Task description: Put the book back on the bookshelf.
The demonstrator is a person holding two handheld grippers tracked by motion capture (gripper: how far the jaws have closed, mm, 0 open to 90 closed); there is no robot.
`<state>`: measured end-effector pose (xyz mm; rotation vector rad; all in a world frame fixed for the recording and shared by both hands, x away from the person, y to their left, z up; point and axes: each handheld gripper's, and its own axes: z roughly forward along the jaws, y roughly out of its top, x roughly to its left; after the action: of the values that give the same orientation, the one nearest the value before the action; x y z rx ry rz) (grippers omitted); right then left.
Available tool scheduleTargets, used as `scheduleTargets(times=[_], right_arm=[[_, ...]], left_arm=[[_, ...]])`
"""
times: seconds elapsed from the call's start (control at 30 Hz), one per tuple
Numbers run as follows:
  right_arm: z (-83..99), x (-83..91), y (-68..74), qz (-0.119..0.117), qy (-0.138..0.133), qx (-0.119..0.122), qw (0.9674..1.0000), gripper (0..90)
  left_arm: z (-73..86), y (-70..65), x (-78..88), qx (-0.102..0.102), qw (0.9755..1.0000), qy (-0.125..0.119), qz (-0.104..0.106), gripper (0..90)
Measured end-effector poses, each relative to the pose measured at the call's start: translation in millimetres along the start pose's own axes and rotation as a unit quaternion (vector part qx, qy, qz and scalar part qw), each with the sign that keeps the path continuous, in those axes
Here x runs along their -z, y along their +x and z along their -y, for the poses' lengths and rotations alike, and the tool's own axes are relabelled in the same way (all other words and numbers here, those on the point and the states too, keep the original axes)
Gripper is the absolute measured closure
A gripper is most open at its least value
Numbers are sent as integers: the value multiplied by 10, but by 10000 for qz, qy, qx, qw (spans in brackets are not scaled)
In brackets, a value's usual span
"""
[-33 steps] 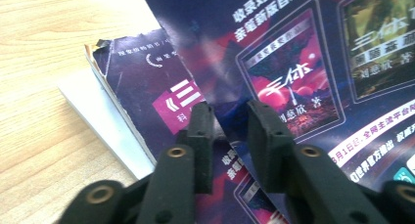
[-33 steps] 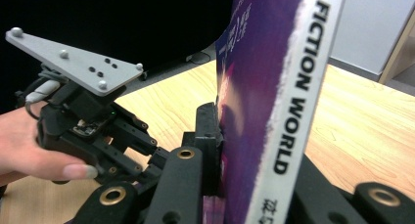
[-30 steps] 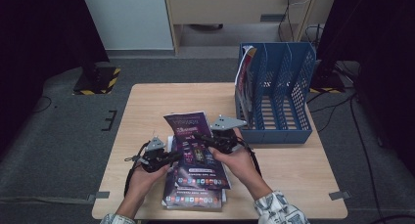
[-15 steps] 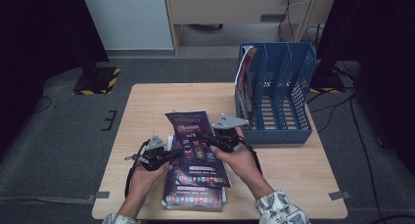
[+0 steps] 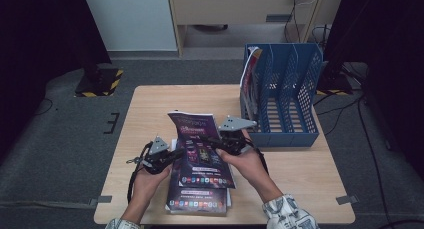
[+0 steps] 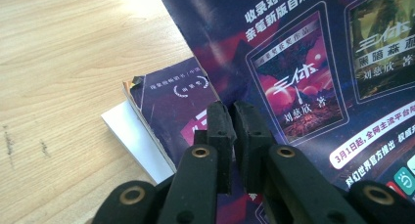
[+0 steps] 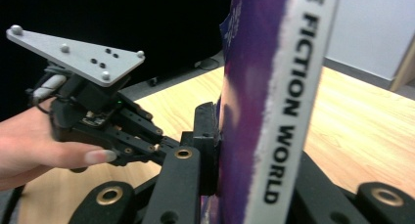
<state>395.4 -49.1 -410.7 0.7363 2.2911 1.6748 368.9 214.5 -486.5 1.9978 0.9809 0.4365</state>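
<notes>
A purple magazine [image 5: 200,149] is held tilted up above a stack of similar magazines [image 5: 200,201] at the table's front. My left gripper [image 5: 175,154] is at its left edge. In the left gripper view the jaws [image 6: 232,121] are shut on that edge of the cover [image 6: 303,77]. My right gripper [image 5: 214,141] grips the opposite side. In the right gripper view it [image 7: 235,150] is shut on the magazine by its white spine [image 7: 293,97], with the far jaw hidden behind the pages. The left gripper [image 7: 164,145] shows beyond, its tips at the cover.
A blue file rack [image 5: 285,99] stands at the table's back right with one magazine [image 5: 249,74] in its leftmost slot. Bare wood [image 5: 150,109] lies left of and behind the stack. A white book [image 6: 132,131] lies under the stack's top magazine [image 6: 176,92].
My left gripper has edged slightly right onto the magazine's left edge. The right gripper and the magazine have kept their place.
</notes>
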Motion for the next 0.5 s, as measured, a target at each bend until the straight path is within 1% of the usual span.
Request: scheduleTargets(times=[0.07, 0.17, 0.2, 0.27, 0.5], right_arm=[[-2, 1, 8, -40, 26, 27, 10000, 787], [-2, -3, 12, -11, 60, 91, 9999, 780], [5, -9, 9, 11, 117, 149, 9998, 772], [7, -9, 4, 11, 124, 144, 9998, 772], [13, -17, 5, 78, 190, 243, 9995, 752]], left_arm=[[-2, -4, 4, -28, 10000, -2, -8, 855], [-5, -9, 7, -42, 10000, -12, -15, 855], [-9, -17, 9, -67, 10000, -14, -35, 855], [-11, -21, 10, -75, 10000, -17, -46, 855], [-17, -24, 16, -115, 9999, -1, -50, 856]])
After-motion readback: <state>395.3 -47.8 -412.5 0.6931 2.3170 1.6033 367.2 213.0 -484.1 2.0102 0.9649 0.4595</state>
